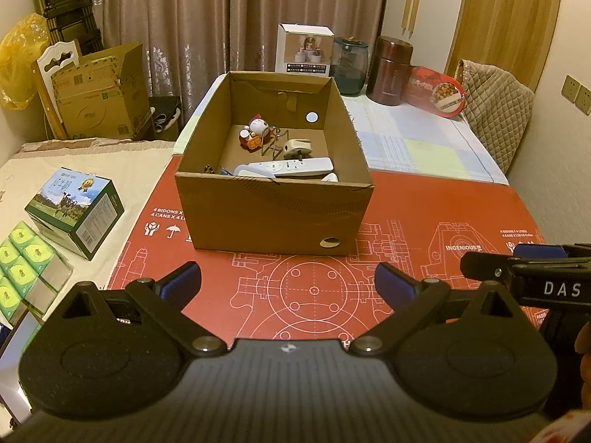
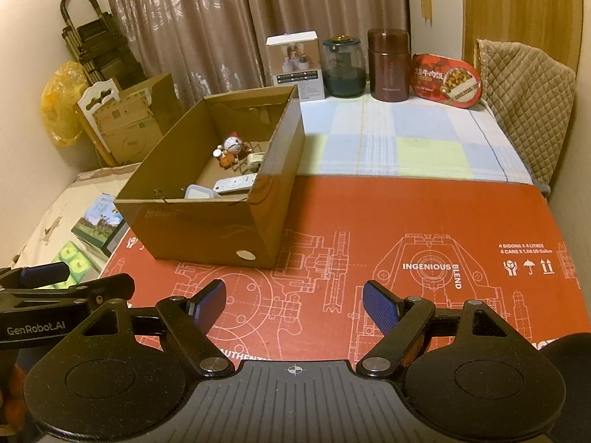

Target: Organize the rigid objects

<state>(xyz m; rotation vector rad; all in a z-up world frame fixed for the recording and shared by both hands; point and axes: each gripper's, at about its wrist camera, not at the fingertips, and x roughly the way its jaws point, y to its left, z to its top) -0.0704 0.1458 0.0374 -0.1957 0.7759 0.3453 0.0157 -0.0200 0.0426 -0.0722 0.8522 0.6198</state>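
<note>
An open brown cardboard box (image 1: 273, 214) stands on the red printed mat (image 1: 314, 288); it also shows in the right wrist view (image 2: 207, 229). Inside lie a white remote (image 1: 291, 166), a Doraemon figurine (image 1: 255, 131), a beige plug adapter (image 1: 297, 146), a wire stand (image 1: 274, 144) and a white flat piece at the front. My left gripper (image 1: 288, 282) is open and empty, held over the mat in front of the box. My right gripper (image 2: 294, 301) is open and empty, to the right of the box.
At the table's back stand a white product box (image 1: 304, 53), a dark glass jar (image 1: 349, 66), a brown thermos (image 1: 391, 70) and a red food tray (image 1: 436, 92). A green milk carton box (image 1: 79, 210) and green tissue packs (image 1: 22, 262) lie at left.
</note>
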